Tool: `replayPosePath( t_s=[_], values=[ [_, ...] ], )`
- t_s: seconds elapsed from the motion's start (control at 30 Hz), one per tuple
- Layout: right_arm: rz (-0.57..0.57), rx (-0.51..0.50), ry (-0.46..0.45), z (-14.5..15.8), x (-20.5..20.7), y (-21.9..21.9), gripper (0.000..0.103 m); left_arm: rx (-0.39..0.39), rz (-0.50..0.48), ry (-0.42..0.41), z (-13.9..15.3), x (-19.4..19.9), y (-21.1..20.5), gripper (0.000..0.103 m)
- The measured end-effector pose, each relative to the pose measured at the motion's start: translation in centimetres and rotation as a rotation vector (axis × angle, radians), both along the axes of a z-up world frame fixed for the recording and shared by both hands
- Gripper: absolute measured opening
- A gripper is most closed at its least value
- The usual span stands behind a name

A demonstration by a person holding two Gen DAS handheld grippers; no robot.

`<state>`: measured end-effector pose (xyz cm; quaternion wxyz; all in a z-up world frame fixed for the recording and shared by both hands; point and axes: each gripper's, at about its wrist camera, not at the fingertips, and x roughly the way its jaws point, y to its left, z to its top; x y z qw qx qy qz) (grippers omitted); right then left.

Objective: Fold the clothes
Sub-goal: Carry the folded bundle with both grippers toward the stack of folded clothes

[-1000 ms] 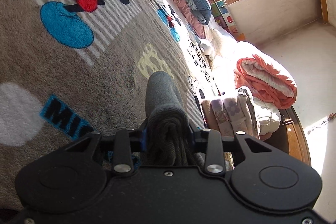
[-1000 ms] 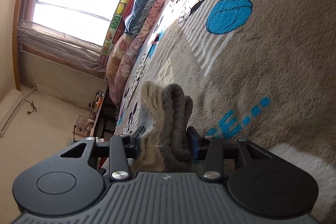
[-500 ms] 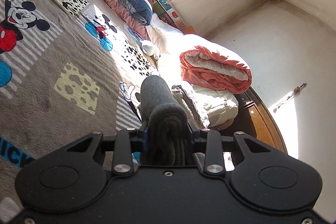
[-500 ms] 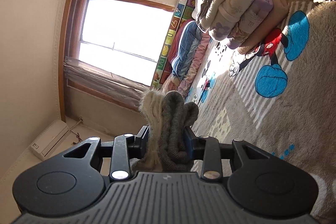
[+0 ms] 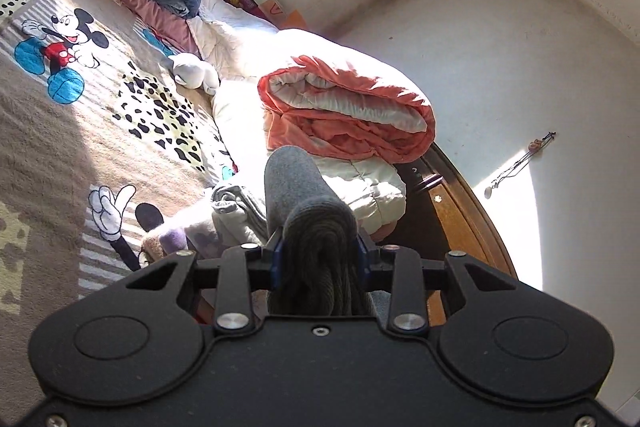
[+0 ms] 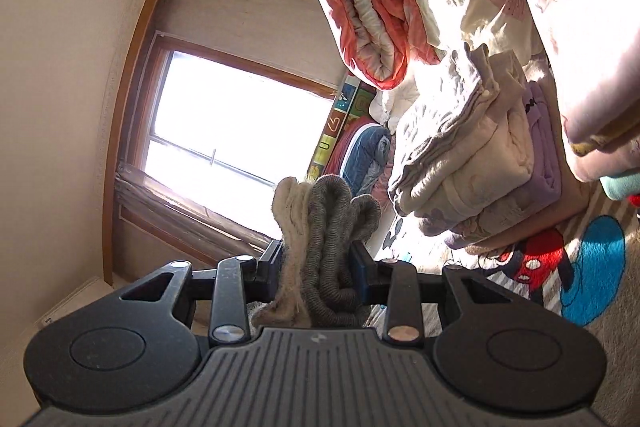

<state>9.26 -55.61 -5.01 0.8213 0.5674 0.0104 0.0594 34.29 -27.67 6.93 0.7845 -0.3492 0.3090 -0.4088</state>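
Note:
A grey knitted garment (image 5: 292,183) is bunched between the blue pads of my left gripper (image 5: 320,255), which is shut on it; a thick fold sticks out ahead of the fingers. In the right wrist view the same kind of knit, grey with a beige edge (image 6: 324,211), is pinched in several folds by my right gripper (image 6: 316,267), shut on it. Both grippers are held up off the Mickey Mouse blanket (image 5: 60,131) and point roughly level. The cloth between the two grippers is hidden.
A rolled orange and white quilt (image 5: 348,115) lies on cream bedding, with a stack of folded clothes (image 6: 472,163) beside it. A white plush toy (image 5: 192,73), a wooden bed frame (image 5: 460,203), the wall and a bright window (image 6: 232,131) surround the bed.
Both grippers have risen with the garment still gripped. The views have swung from the blanket up to the bedding pile, wall and window.

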Motion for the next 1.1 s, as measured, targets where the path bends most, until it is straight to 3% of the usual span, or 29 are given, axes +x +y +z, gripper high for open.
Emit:
replayPosePath(
  t_s=[0.33,0.67,0.7,0.77,0.83,0.9,0.97,1.1],
  values=[
    [-0.118,-0.04,0.028,4.2,7.0,-9.6,0.037,-0.055,-0.084,0.012,-0.4,9.9,-9.1,0.031],
    [-0.157,-0.076,0.073,3.4,11.3,-12.6,0.037,-0.052,-0.115,0.042,-4.0,15.3,-14.1,0.031],
    [-0.16,-0.083,0.087,3.1,11.7,-12.7,0.036,-0.041,-0.108,0.027,-4.8,15.6,-14.5,0.031],
    [-0.187,-0.088,0.14,2.4,12.2,-13.1,0.036,0.071,-0.082,0.021,-7.0,16.3,-15.5,0.032],
    [-0.257,-0.14,0.29,1.4,13.0,-13.3,0.036,0.146,-0.068,0.039,-9.0,16.7,-15.7,0.04],
    [-0.277,-0.151,0.416,0.4,13.9,-13.5,0.036,0.145,-0.062,0.032,-9.4,16.5,-15.2,0.045],
    [-0.29,-0.166,0.423,0.5,13.7,-13.3,0.037,0.133,-0.053,0.006,-9.1,16.1,-14.5,0.046],
    [-0.372,-0.347,0.374,3.9,12.6,-11.2,0.037,0.215,0.004,-0.153,-7.1,14.5,-14.2,0.046]
  ],
)
